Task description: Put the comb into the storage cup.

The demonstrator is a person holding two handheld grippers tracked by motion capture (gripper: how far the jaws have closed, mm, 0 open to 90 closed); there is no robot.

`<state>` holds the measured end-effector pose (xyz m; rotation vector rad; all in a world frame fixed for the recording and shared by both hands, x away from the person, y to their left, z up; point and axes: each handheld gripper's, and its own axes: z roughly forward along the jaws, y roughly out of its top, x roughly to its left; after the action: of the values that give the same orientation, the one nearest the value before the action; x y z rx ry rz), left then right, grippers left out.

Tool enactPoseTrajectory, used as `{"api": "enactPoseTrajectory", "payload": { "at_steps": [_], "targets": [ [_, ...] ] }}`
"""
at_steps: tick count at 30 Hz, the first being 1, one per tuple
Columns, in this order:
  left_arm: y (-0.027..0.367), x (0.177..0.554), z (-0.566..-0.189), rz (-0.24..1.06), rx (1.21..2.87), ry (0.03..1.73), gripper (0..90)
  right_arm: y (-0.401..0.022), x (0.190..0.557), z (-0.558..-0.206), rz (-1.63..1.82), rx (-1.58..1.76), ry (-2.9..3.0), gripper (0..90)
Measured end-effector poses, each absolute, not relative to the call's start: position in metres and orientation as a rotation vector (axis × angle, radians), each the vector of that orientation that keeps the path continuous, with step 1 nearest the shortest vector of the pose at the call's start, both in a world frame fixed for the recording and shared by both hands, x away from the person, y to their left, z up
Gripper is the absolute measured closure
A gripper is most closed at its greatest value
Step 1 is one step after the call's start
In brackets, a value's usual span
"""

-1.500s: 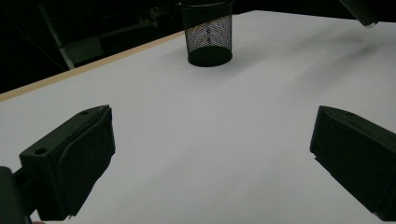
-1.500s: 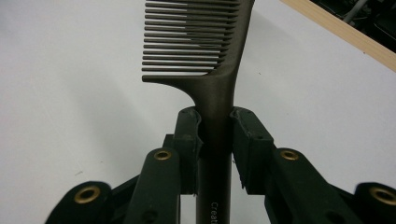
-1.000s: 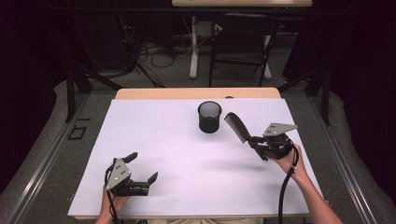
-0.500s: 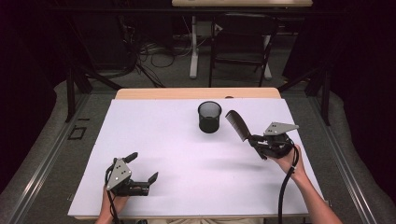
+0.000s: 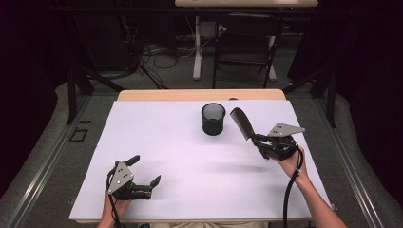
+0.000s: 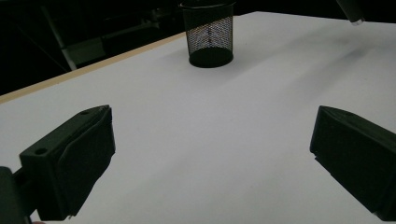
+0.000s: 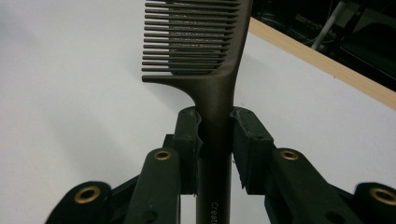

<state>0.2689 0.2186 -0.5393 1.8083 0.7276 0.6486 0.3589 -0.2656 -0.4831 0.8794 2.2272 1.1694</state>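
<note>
The left gripper rests near the table's front edge, jaws apart on nothing, well away from the cup. The cup stands mid-table; just right of it the right gripper clamps the comb by its handle, long axis tilting up-left toward the cup's rim, so the right hand is nearer.

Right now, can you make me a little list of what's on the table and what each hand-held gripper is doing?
table: white top, wooden far edge
cup: black mesh cup, upright, near the far middle
comb: dark comb, toothed end raised above the table, right of the cup
right hand-held gripper: jaws closed on the comb's handle
left hand-held gripper: jaws wide apart, nothing between them, low over the near left of the table
</note>
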Motion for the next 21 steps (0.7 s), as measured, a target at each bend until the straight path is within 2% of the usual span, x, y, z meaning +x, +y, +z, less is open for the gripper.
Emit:
{"api": "enactPoseTrajectory", "payload": {
  "at_steps": [21],
  "targets": [
    [0.219,0.269,-0.539,0.647,1.806,0.724,0.0,-0.25,0.366,-0.476,1.212,0.859,2.185,72.9]
  ]
}}
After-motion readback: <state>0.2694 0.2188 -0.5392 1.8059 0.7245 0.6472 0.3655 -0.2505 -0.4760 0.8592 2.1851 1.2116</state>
